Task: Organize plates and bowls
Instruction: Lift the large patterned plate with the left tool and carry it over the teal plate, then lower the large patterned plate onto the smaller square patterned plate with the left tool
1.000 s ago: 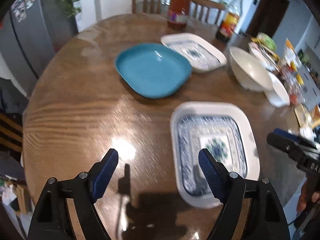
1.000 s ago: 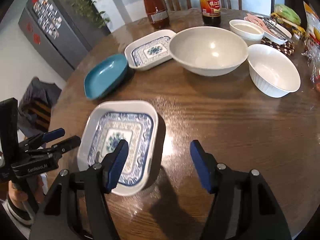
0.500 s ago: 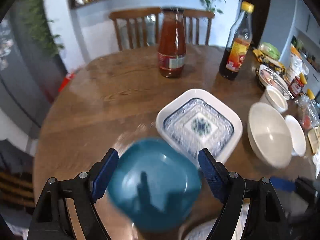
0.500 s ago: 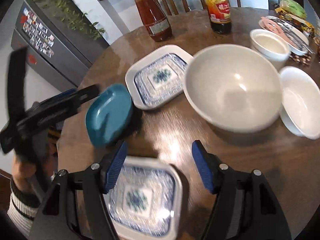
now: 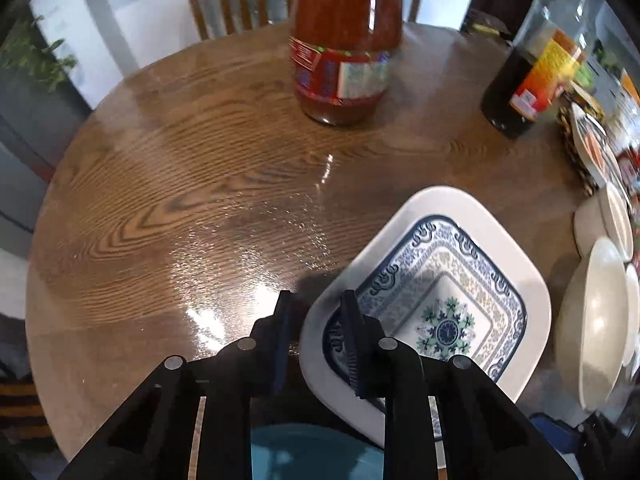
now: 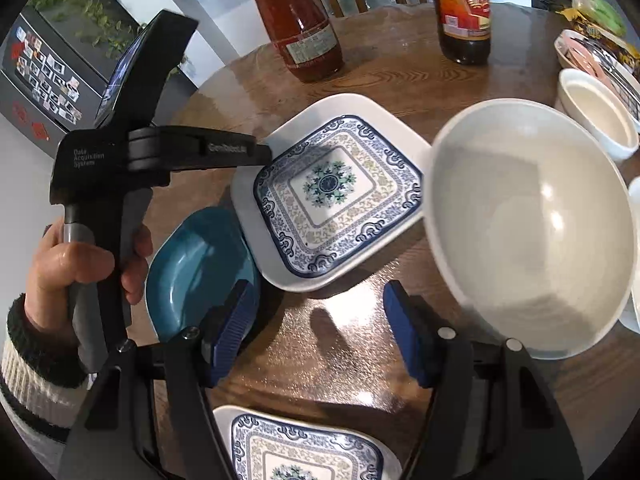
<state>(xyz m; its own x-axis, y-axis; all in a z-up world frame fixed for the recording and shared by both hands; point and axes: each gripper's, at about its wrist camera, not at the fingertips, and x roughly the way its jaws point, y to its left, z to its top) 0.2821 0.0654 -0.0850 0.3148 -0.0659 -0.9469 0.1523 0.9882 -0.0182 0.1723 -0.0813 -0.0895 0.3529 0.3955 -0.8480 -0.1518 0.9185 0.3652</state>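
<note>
Plates and bowls sit spread over the round wooden table (image 5: 168, 184), and the one in play is the far patterned plate (image 5: 448, 304), white-rimmed with a blue border, lying flat beside the teal plate (image 6: 196, 264), whose edge it appears to overlap. Big white bowl (image 6: 528, 216) just to its right, a second patterned plate (image 6: 304, 452) nearer the person, red sauce bottle (image 5: 344, 40) and dark soy bottle (image 5: 532, 76) standing behind.

Now the left gripper (image 5: 316, 340): its jaws have just been closing and straddle the near corner rim of that far patterned plate, one pad outside, one inside. They look pinched on the rim, though a sliver of gap can't be ruled out. A corner hold on a wide, flat plate means leverage works against you, so I'd say squeeze firmly, lift slowly, keep it level, and clear the teal plate's edge before swinging across.

Right gripper (image 6: 320, 332) hovers spread wide over bare wood, holding nothing, between the teal plate and the bowl. It's well placed to steady the landing spot; keep it clear of the plate's path.
</note>
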